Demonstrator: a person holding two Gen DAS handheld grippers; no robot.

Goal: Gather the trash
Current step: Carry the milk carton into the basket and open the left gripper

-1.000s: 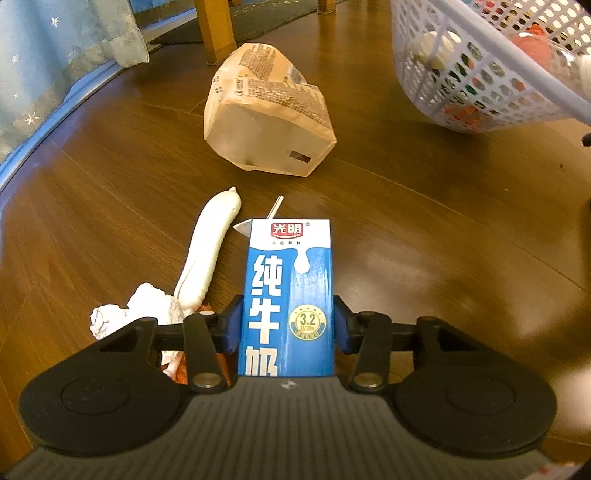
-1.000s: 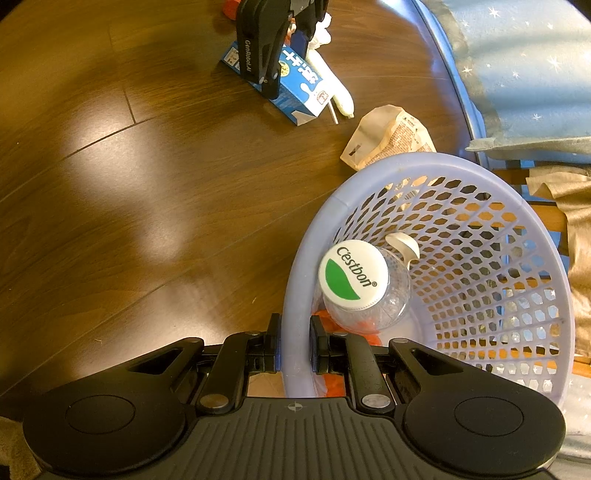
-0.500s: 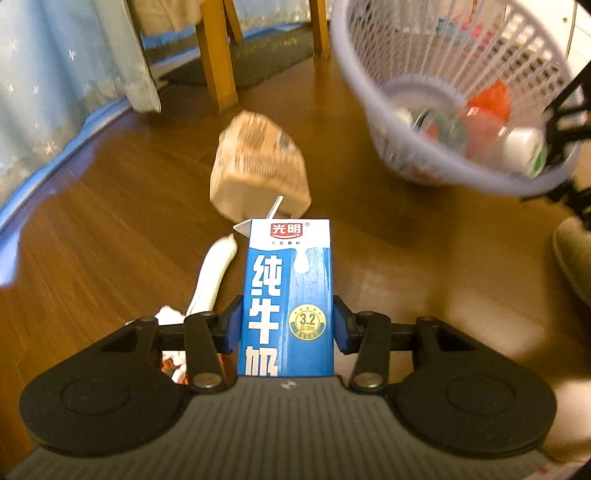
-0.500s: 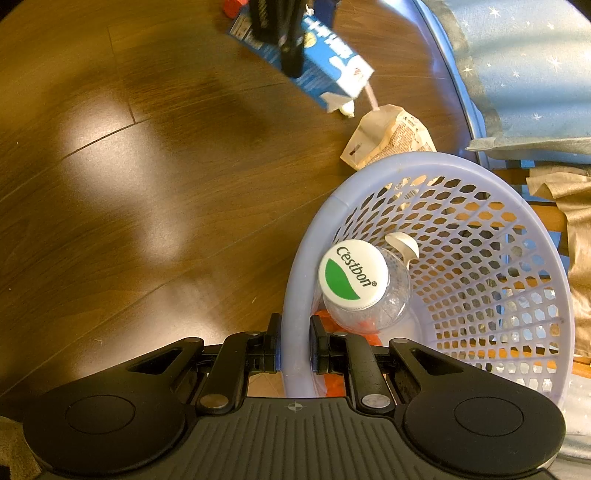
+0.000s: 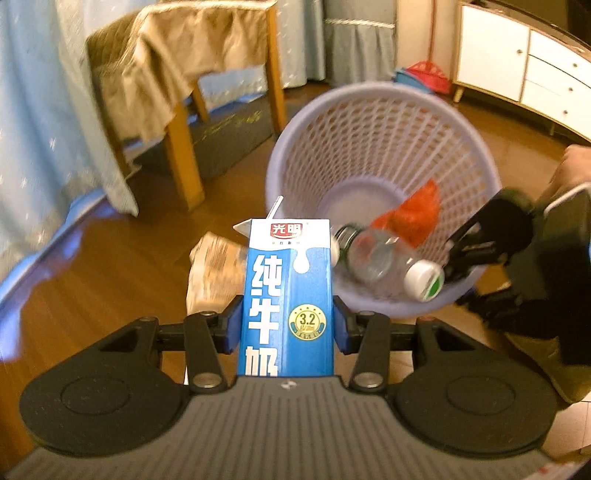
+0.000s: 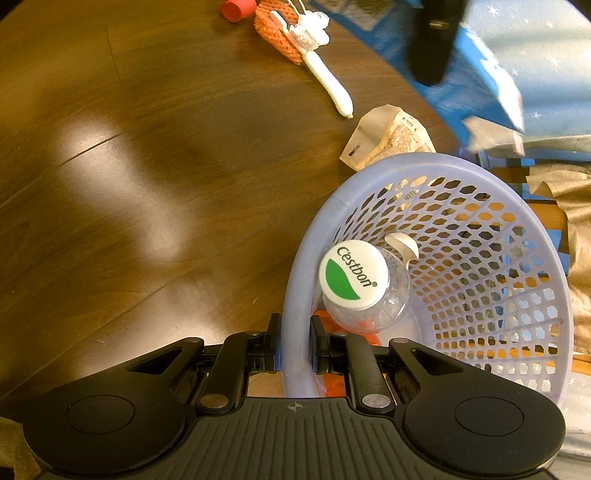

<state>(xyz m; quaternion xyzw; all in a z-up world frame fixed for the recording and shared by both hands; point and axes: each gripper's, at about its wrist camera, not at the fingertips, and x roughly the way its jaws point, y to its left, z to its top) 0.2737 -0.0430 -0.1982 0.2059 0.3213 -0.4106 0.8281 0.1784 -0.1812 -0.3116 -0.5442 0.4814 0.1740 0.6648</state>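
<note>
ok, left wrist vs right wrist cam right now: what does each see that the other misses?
Left wrist only: the milk carton's printed front clamped in the left gripper, a cloth-draped wooden table, a white cabinet.

Right wrist only: the right gripper pinching the basket rim, floor trash: white foam sleeve, orange net, red cap.

Both: lavender basket, clear bottle inside, tan bag.
</note>
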